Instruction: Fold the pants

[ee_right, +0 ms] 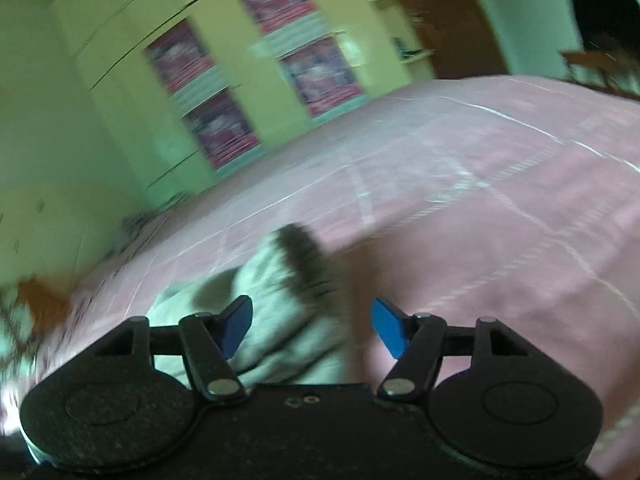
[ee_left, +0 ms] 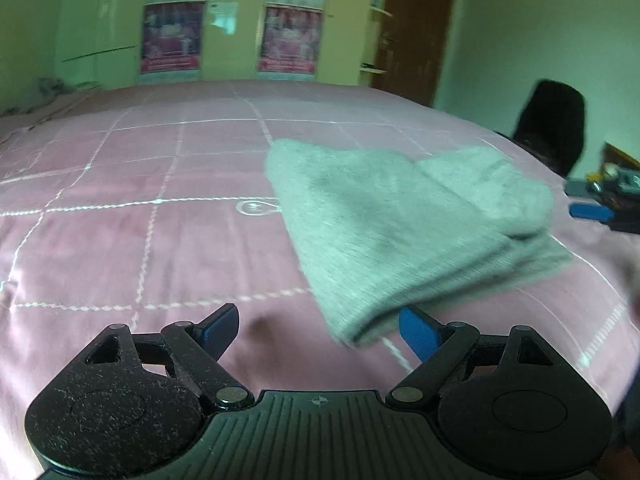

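Observation:
The grey pants (ee_left: 404,224) lie folded in a compact bundle on the pink quilted bed (ee_left: 160,220), right of centre in the left wrist view. My left gripper (ee_left: 318,328) is open and empty, with the near corner of the bundle between its blue fingertips (ee_left: 418,330). In the blurred right wrist view the pants (ee_right: 280,312) lie just ahead, with a dark band at their far edge. My right gripper (ee_right: 312,324) is open and empty above them. It also shows at the far right of the left wrist view (ee_left: 600,210).
The pink bed (ee_right: 500,220) spreads wide to the left and behind the pants. A yellow-green wardrobe with posters (ee_left: 228,20) stands behind it. A brown door (ee_left: 416,28) and a black chair (ee_left: 554,128) are at the right.

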A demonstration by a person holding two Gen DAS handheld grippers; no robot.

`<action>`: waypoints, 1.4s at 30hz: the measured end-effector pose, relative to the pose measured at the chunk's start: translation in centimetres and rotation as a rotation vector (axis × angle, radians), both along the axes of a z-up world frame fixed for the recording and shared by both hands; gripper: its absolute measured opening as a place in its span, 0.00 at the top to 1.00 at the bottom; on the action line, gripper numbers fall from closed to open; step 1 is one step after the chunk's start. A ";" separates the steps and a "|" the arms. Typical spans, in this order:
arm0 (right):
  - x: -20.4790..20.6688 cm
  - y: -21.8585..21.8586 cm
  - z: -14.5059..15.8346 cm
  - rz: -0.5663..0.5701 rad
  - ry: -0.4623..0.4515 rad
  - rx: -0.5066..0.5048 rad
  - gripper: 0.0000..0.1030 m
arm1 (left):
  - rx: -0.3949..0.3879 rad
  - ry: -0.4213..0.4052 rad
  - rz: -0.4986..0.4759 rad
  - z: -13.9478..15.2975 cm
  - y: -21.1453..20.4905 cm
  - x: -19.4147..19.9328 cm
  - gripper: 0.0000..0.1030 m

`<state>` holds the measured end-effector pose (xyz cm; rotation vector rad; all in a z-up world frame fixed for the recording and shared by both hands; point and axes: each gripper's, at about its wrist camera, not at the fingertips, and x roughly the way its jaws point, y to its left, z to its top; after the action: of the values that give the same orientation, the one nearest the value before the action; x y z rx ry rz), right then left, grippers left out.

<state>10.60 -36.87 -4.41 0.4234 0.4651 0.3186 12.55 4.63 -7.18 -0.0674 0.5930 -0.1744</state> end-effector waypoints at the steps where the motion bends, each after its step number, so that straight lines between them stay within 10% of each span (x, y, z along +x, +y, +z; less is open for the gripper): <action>1: 0.2 1.0 0.2 0.028 0.003 -0.020 0.48 | -0.028 0.000 0.020 0.0 0.6 0.3 0.16; 7: 1.8 4.4 0.0 0.041 0.072 -0.072 0.53 | -0.157 -0.009 0.041 -1.9 2.8 0.1 0.16; 12: 3.1 6.1 -0.1 0.022 0.100 -0.096 0.57 | -0.048 -0.012 0.026 -2.2 1.4 0.6 0.16; 13: 3.4 6.3 0.0 0.020 0.111 -0.094 0.71 | -0.011 -0.018 0.014 -2.1 1.0 0.6 0.16; 18: 0.5 5.5 2.3 0.028 -0.013 -0.016 0.76 | -0.234 -0.038 0.106 -2.0 3.8 0.6 0.16; 20: -0.4 4.7 1.6 0.002 -0.009 0.017 0.75 | -0.205 -0.027 0.100 -2.4 3.4 0.9 0.16; 24: -0.1 3.9 -0.8 -0.004 0.116 0.057 0.63 | -0.199 -0.022 0.100 -2.5 3.5 0.9 0.16; 26: -1.5 3.9 -0.2 -0.017 0.069 0.047 0.29 | -0.195 -0.022 0.100 -2.6 3.4 1.0 0.16; 28: -2.2 3.9 0.0 -0.015 0.063 0.052 0.21 | -0.188 -0.021 0.101 -2.6 3.2 1.1 0.16; 35: 1.2 4.2 -2.3 -0.019 0.226 0.098 0.32 | -0.183 -0.022 0.099 -2.5 3.2 0.8 0.16; 38: 2.1 5.6 -2.1 -0.022 0.228 0.027 0.63 | -0.184 -0.022 0.102 -2.6 3.2 0.8 0.16; 42: -0.9 6.6 1.3 0.026 0.006 0.074 0.67 | -0.193 -0.024 0.107 -2.7 3.3 0.8 0.16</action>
<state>9.65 -30.28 -3.10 0.4912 0.4659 0.3604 13.30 7.97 -9.91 -0.2826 0.5458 -0.1278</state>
